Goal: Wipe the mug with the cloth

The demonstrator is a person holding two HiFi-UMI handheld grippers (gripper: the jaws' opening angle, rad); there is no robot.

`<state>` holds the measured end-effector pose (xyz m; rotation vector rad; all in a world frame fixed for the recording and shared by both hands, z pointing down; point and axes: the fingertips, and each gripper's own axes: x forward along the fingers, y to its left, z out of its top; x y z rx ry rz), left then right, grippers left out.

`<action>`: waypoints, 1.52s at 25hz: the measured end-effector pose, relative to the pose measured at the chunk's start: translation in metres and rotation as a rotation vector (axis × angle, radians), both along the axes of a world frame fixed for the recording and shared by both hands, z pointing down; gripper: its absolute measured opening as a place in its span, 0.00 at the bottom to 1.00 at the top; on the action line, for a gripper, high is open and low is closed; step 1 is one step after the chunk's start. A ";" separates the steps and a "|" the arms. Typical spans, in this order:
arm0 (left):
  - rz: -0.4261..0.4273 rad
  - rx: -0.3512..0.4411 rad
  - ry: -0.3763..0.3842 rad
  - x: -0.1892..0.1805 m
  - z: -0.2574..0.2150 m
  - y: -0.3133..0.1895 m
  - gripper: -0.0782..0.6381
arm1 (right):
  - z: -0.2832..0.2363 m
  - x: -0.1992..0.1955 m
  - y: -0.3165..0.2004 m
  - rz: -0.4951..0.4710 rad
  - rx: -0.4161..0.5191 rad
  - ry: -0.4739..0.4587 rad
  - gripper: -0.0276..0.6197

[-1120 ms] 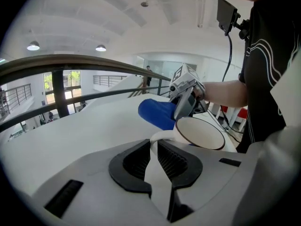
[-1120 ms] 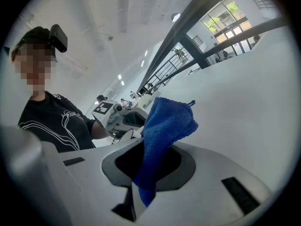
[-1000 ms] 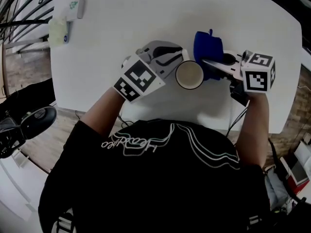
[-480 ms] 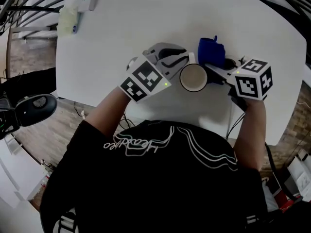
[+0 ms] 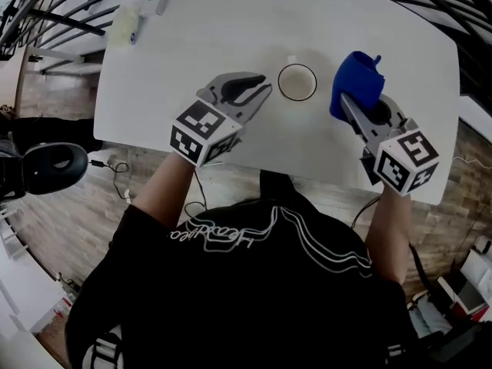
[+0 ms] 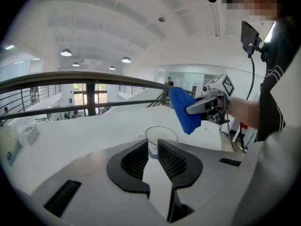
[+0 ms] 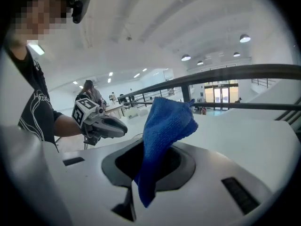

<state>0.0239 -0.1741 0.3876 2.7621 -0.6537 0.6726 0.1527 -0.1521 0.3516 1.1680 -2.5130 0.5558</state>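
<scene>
A white mug (image 5: 297, 82) stands upright on the white table (image 5: 215, 44), with nothing touching it. My left gripper (image 5: 261, 92) hovers just left of the mug and points at it. Its jaws stand slightly apart and hold nothing. In the left gripper view the mug (image 6: 161, 132) shows just beyond the left gripper (image 6: 153, 147). My right gripper (image 5: 350, 106) is right of the mug, shut on a blue cloth (image 5: 356, 87). The cloth (image 7: 162, 135) sticks up from the jaws in a bunch and hides the pads. It hangs in the air, clear of the mug.
Small packets (image 5: 134, 18) lie at the table's far left corner. A black stool (image 5: 46, 167) stands on the wooden floor to the left. The table's near edge (image 5: 307, 177) runs just ahead of the person's body. A dark railing (image 6: 80, 79) runs beyond the table.
The left gripper has let go of the mug and drawn back to the left. The right gripper has pulled the cloth away from the mug to the right. The mug now stands alone.
</scene>
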 end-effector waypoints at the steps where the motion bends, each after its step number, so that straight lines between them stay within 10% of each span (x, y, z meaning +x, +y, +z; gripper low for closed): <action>1: -0.005 0.007 0.014 0.000 -0.012 0.016 0.19 | -0.011 -0.004 0.019 -0.002 0.030 -0.004 0.12; 15: 0.067 0.034 0.379 -0.032 -0.164 0.265 0.12 | -0.105 -0.098 0.257 -0.065 0.208 -0.099 0.12; 38: 0.097 0.102 0.354 -0.042 -0.213 0.358 0.12 | -0.148 -0.110 0.350 -0.054 0.215 -0.129 0.12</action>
